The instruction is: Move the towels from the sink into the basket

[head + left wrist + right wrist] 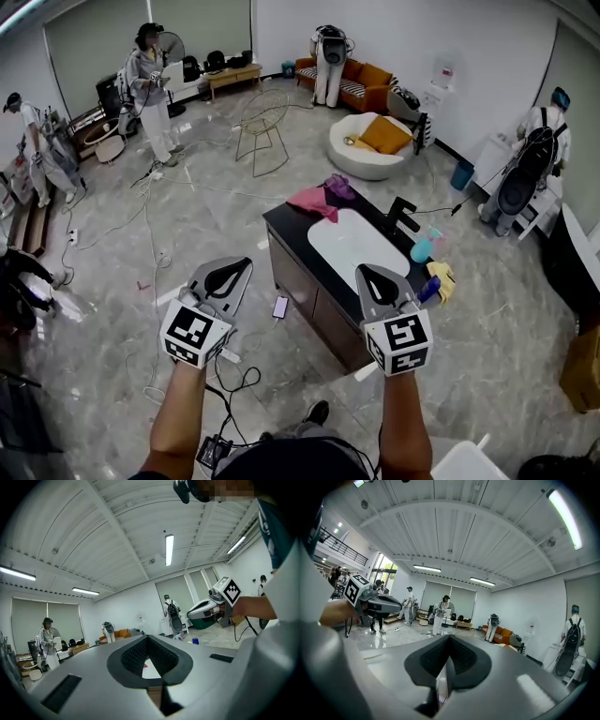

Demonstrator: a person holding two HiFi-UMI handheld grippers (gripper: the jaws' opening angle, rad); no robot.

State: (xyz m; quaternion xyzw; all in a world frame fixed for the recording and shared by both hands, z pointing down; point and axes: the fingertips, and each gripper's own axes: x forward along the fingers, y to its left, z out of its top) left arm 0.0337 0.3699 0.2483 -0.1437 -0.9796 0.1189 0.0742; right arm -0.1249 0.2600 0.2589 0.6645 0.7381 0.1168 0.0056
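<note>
Currently holding left gripper (225, 277) and right gripper (378, 281) roughly level on the near side of the black vanity (284, 223), keeping both jaw pairs pressed together on nothing. Seeing pink towel (312, 201) bunched at the far rim of the white sink (352, 246), purple cloth (339, 188) just behind, touching it. Expecting light, limp, grippy fabric, sagging once lifted. Suggesting pinching a raised fold near the middle, not a thin edge. Not spotting a basket for certain.
</note>
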